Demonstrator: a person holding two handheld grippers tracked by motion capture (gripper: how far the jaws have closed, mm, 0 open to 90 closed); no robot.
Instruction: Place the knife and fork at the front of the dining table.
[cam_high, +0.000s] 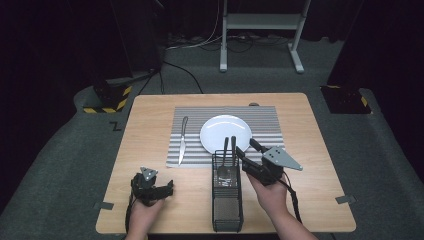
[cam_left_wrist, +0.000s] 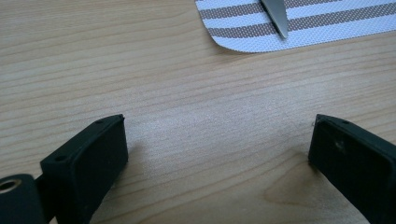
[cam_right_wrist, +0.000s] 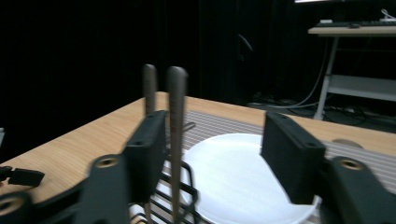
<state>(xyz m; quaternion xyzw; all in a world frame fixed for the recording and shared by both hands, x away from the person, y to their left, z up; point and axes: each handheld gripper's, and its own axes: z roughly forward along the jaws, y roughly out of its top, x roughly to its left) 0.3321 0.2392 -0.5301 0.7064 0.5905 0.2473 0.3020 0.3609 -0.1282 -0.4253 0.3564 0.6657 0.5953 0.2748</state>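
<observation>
1. A wooden worktop (cam_high: 150, 135) carries a striped placemat (cam_high: 265, 117) with a white plate (cam_high: 226, 131) at its centre and a knife (cam_high: 182, 140) lying on its left part, long axis running away from the person.
2. A black wire caddy (cam_high: 227, 200) stands just in front of the plate, and two dark utensil handles (cam_high: 229, 150) rise upright from its far end.
3. The right hand-held gripper (cam_high: 246, 149) hovers just right of those handles, pointing forward and left, with its jaws spread and holding nothing.
4. In the right gripper view the nearer handle (cam_right_wrist: 176, 135) stands just inside the left jaw, its long axis vertical, with the plate (cam_right_wrist: 233, 177) beyond.
5. The left hand-held gripper (cam_high: 167, 189) rests low on the bare worktop, well left of the caddy, with its jaws spread wide and empty.
6. In the left gripper view only the knife tip (cam_left_wrist: 276, 16) and a corner of the placemat (cam_left_wrist: 327, 28) lie ahead.
7. Judging from this, the right hand is much the nearer to the handles, and closing on one looks like the likely next move.
</observation>
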